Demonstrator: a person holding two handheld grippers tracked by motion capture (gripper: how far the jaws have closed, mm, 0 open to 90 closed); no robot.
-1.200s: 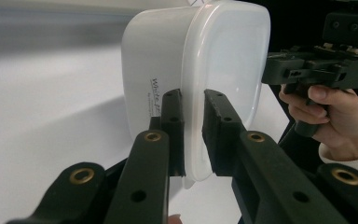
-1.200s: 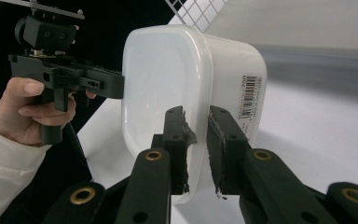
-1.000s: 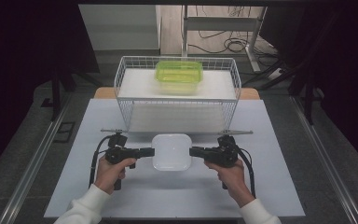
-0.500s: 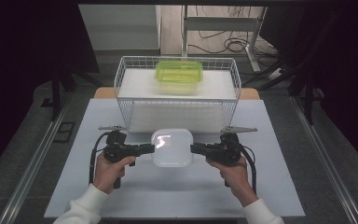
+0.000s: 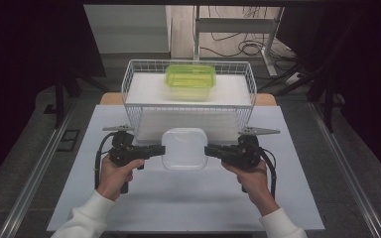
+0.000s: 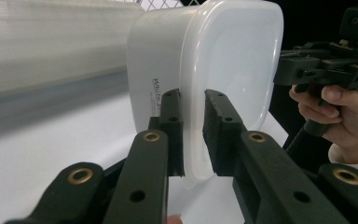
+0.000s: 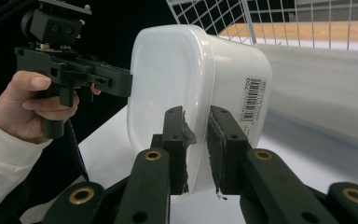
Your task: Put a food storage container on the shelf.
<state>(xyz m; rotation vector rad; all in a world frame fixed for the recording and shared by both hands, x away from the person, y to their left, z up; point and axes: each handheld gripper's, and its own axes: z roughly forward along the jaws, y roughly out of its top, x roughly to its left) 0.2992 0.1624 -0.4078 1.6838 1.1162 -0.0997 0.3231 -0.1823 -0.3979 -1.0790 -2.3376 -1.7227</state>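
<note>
High view: a white box [image 5: 184, 148] is held up near a wire basket [image 5: 188, 106]. Its rim is pinched by the left gripper [image 5: 161, 149] and the right gripper [image 5: 208, 150].

In the left gripper view, small print on the white lidded container [image 6: 205, 70] is partly covered by a jaw and too blurred to read. In the right gripper view, its barcode label [image 7: 251, 99] is too small to read. In the high view, both sleeves [image 5: 87, 218] run off the bottom edge.

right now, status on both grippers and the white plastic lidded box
Left gripper and right gripper clamp white plastic lidded box at opposite rims. White wire basket just ahead.
</note>
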